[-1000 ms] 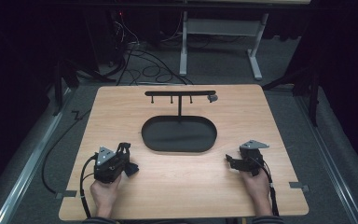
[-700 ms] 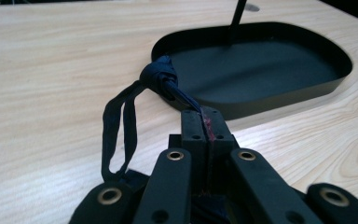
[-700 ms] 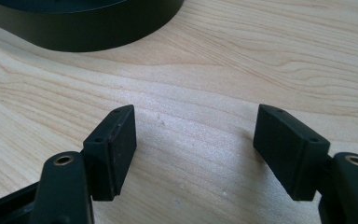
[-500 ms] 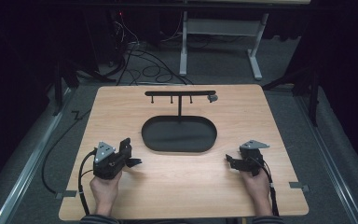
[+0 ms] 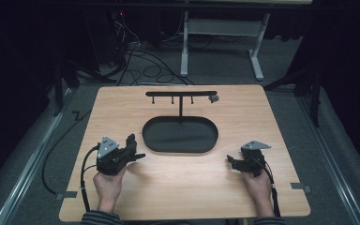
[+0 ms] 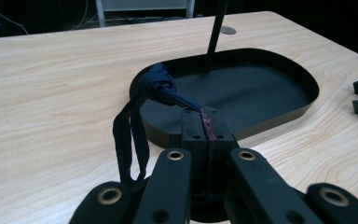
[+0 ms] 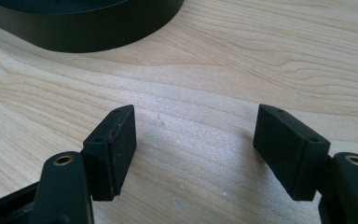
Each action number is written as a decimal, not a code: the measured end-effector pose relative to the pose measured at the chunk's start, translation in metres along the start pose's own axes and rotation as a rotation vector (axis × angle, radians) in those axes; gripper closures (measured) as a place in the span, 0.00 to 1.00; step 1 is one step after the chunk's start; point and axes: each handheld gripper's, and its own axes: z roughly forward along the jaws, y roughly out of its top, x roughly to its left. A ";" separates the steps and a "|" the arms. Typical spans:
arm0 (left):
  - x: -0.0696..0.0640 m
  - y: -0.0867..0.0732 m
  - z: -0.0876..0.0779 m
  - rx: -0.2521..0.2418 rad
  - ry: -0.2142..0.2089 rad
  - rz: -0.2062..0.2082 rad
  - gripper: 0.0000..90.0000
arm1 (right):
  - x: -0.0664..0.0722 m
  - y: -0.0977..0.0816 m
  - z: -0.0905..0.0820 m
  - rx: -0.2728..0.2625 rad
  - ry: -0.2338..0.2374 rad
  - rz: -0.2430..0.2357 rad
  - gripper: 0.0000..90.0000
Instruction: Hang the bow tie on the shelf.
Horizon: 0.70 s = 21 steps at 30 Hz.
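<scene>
We see a dark navy knotted fabric band (image 6: 161, 86), its knot raised above the near-left rim of the black oval tray (image 6: 279, 114); one end is pinched, and two flat loops hang down toward the counter (image 6: 51, 107).

left claw (image 5: 133, 149) clamped shut, right claw (image 5: 233, 162) spread

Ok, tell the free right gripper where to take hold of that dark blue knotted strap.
Grip the hanging loop of the strap, below its knot. The left gripper is shut on the short tail past the knot, so come at the loop from its open side, probably.
</scene>
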 end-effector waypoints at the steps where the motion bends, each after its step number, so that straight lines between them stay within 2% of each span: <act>1: 0.000 0.001 0.000 -0.004 -0.008 -0.006 0.99 | 0.000 0.000 0.000 -0.001 0.001 -0.002 0.35; 5: 0.000 0.007 0.002 -0.017 -0.016 -0.013 0.99 | -0.001 0.000 0.000 0.000 0.005 0.002 0.35; 21: -0.004 0.030 0.009 -0.037 -0.040 0.007 0.99 | 0.000 0.000 0.000 -0.001 0.001 0.000 0.35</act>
